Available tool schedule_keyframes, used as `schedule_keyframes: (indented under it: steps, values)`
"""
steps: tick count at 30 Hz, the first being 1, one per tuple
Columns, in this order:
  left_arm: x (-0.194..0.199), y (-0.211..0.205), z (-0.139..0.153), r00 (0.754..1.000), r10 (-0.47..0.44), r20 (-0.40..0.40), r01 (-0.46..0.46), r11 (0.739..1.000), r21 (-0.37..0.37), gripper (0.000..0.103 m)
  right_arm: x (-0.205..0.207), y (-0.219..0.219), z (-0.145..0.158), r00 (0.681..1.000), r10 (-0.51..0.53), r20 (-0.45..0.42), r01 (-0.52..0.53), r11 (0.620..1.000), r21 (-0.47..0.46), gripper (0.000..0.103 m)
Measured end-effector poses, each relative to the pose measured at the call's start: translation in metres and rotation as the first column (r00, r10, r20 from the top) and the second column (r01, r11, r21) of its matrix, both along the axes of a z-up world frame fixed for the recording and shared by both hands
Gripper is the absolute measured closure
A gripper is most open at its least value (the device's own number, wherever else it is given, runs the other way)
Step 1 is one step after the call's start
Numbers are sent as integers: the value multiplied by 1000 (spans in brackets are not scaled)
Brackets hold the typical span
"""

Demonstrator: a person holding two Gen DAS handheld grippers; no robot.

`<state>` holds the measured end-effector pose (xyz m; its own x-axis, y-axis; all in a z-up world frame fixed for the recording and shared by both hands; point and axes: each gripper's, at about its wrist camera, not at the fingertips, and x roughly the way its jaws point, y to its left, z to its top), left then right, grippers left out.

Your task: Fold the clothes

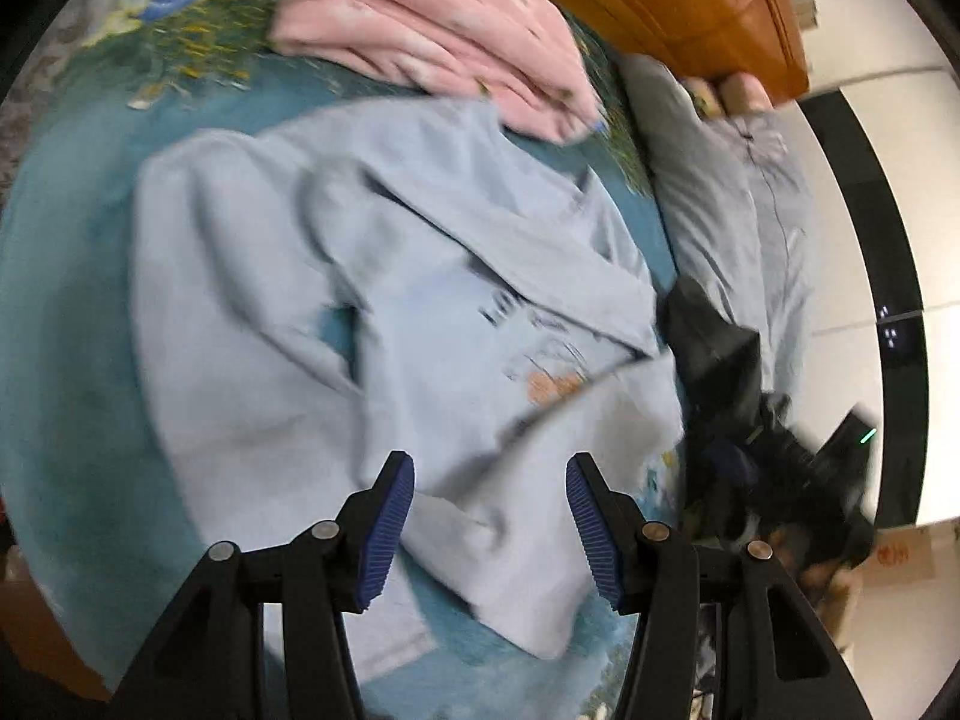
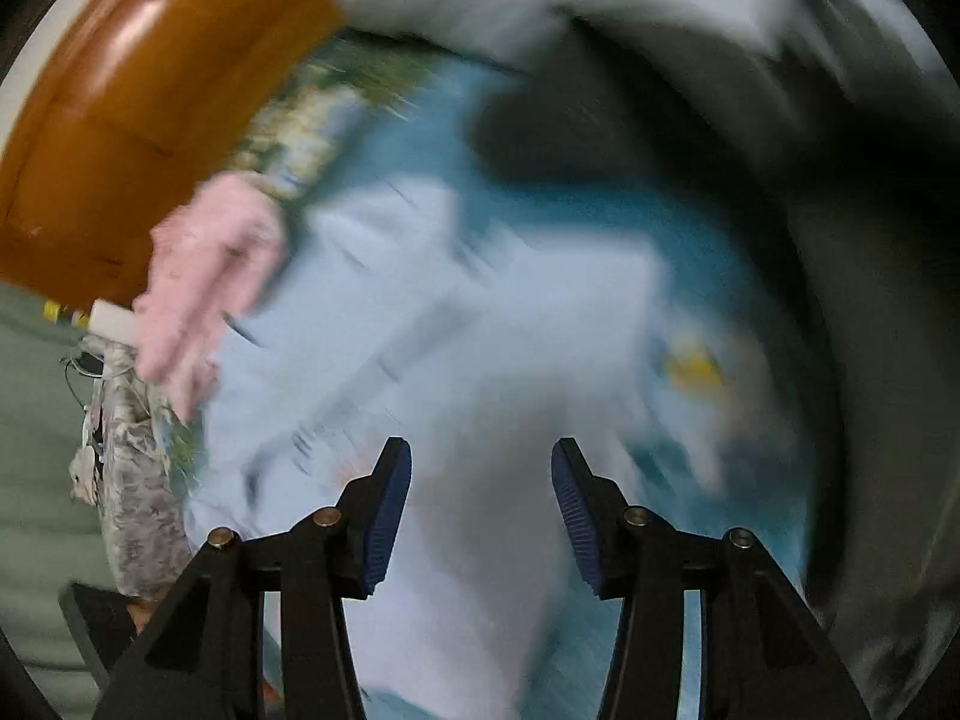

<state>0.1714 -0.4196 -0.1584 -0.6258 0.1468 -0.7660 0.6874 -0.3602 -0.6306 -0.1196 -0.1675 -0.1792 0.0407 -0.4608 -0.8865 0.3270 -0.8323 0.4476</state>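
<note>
- Left wrist view: the light blue sweatshirt (image 1: 384, 300) lies rumpled on a teal bedspread (image 1: 72, 396), a sleeve crossed over its printed chest and a flap turned up at the near hem.
- A pink garment (image 1: 432, 30) sits folded beyond it, touching the blue one's far edge; a grey-blue piece (image 1: 738, 198) lies to the right.
- The left gripper (image 1: 489, 525) hovers over the near hem, jaws wide apart, holding nothing.
- Right wrist view is badly smeared; the right gripper (image 2: 480, 516) is also spread wide and empty above the same pale blue cloth (image 2: 456, 324).
- The sweatshirt looks partway folded or merely dropped; I cannot tell which.
- For any grip here, I would pinch a single layer at an edge, both jaws fully over the fabric, and keep the cloth low to avoid dragging the pink stack.
</note>
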Motion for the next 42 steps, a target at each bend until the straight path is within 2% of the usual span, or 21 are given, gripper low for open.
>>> schedule_keyframes:
  steps: [2,4,7,11,13,14,15,16,20,24,27,29,31,32,34,35,38,42]
  values:
    - [-8,11,-1,1000,-21,12,21,1000,9,46,25,13,-25,995,14,96,-15,1000,5,53]
    - [-12,18,-2,999,-36,29,35,999,8,46,47,19,-41,989,27,144,-28,1000,8,53]
    - [-11,28,0,997,-53,58,53,999,-6,46,72,26,-50,988,17,153,-15,1000,-15,53]
    - [-10,36,4,996,-49,72,51,998,-23,46,81,22,-50,985,-8,173,19,998,-64,51]
    - [-10,40,6,996,-46,77,48,998,-31,46,85,17,-49,988,-13,151,22,998,-60,54]
    - [-10,42,7,996,-44,80,46,998,-32,46,86,15,-49,990,-11,143,20,998,-58,69]
    - [-10,45,7,996,-44,83,47,998,-32,46,88,14,-51,988,-11,154,20,998,-57,93]
    - [-10,47,8,995,-46,87,49,998,-36,46,89,15,-52,986,-16,168,27,998,-62,98]
    - [-10,54,12,993,-57,107,63,997,-54,46,100,24,-27,994,9,110,1,996,-91,100]
    - [-14,57,19,986,-86,140,97,993,-72,46,130,48,4,993,88,76,-82,993,-85,100]
    - [-22,62,17,980,-116,160,129,989,-70,46,167,62,-1,976,172,131,-168,985,-41,100]
    - [-28,69,10,975,-142,173,154,986,-57,46,182,65,-8,961,236,146,-236,972,-19,100]
    - [-33,76,2,968,-169,188,180,983,-43,46,187,68,-5,955,262,137,-261,965,-25,99]
    - [-35,80,-2,964,-182,196,193,981,-35,46,182,71,1,963,249,106,-247,968,-28,98]
    - [-39,87,-11,955,-209,211,217,976,-20,46,165,81,17,981,196,16,-195,980,-38,76]
    - [-39,88,-13,954,-213,211,220,975,-13,46,151,85,22,988,153,-25,-154,987,-38,61]
    - [-39,86,-17,959,-191,211,199,980,-15,46,100,88,25,991,-7,-135,7,1000,4,59]
    - [-34,84,-24,964,-153,216,158,987,-3,46,51,70,2,973,-133,-188,152,984,92,59]
